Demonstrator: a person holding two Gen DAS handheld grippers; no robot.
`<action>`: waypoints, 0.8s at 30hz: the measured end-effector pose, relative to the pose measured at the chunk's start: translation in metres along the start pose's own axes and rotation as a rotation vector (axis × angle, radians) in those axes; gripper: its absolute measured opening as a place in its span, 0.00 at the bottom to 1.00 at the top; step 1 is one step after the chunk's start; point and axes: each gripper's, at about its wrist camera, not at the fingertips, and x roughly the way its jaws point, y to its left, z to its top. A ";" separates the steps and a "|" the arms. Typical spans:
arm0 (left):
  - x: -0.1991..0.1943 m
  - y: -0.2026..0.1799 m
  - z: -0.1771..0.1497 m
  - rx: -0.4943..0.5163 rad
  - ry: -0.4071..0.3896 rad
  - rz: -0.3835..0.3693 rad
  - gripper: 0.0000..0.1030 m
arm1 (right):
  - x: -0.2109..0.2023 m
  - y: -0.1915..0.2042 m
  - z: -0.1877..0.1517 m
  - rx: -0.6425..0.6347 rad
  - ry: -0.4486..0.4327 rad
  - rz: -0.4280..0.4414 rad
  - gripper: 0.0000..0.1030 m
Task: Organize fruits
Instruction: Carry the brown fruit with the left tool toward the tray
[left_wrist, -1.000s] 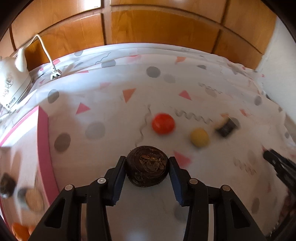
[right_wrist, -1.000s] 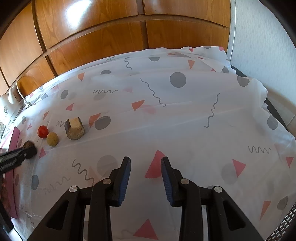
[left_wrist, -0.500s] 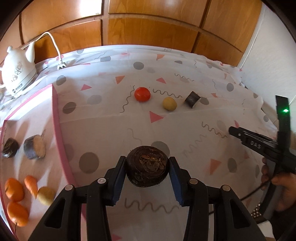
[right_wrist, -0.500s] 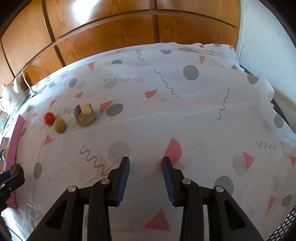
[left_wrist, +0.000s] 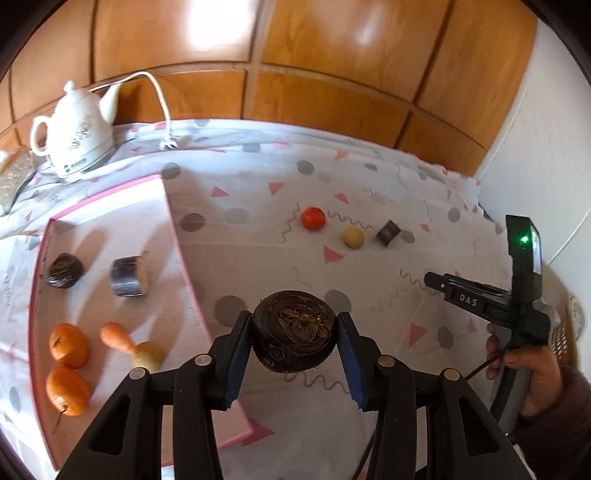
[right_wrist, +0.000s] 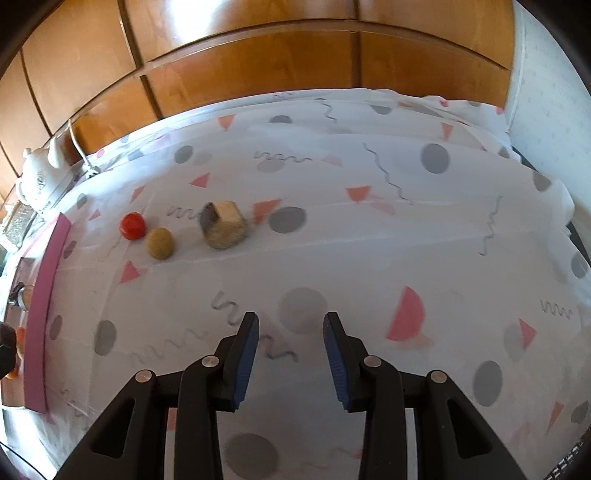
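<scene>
Since the earlier frames, the left tool (left_wrist: 294, 349) has carried its load back from the loose fruit group toward the pink-edged tray (left_wrist: 184, 254), and the tray now fills the left of the left wrist view.

Step in hand: transport. I hold the left tool closed on a dark brown round fruit (left_wrist: 294, 334), gripped between both blue pads and lifted clear of the patterned cloth (left_wrist: 369, 177). It sits just right of the tray's near edge, not yet over the tray.

The right tool (right_wrist: 290, 352) holds nothing; its jaws stand moderately apart above the cloth, well away from the tray. It also shows at the right of the left wrist view (left_wrist: 430, 278).

Next move, as I judge it: swing the left tool leftward over the tray rim, lower to a bare patch of tray floor, then open the jaws. The tray wall calls for clearance during the crossing.

Count inside the tray:
- dark round fruit (left_wrist: 63, 270): one
- cut dark-skinned piece (left_wrist: 130, 276): one
- oranges (left_wrist: 68, 345): two
- carrot-shaped item (left_wrist: 116, 336): one
- pale yellow item (left_wrist: 147, 356): one

Count on the cloth, beyond the tray:
- red fruit (left_wrist: 313, 218): one
- yellow fruit (left_wrist: 353, 236): one
- cut dark-skinned piece (left_wrist: 388, 232): one

A white kettle (left_wrist: 79, 142) stands behind the tray.
</scene>
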 end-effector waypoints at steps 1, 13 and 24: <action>-0.005 0.004 0.000 -0.012 -0.009 0.002 0.44 | 0.000 0.004 0.003 -0.007 -0.003 0.008 0.35; -0.039 0.052 -0.009 -0.135 -0.064 0.051 0.44 | 0.017 0.041 0.041 -0.100 -0.022 0.026 0.43; -0.093 0.141 -0.035 -0.358 -0.151 0.177 0.44 | 0.043 0.049 0.054 -0.186 0.015 -0.039 0.46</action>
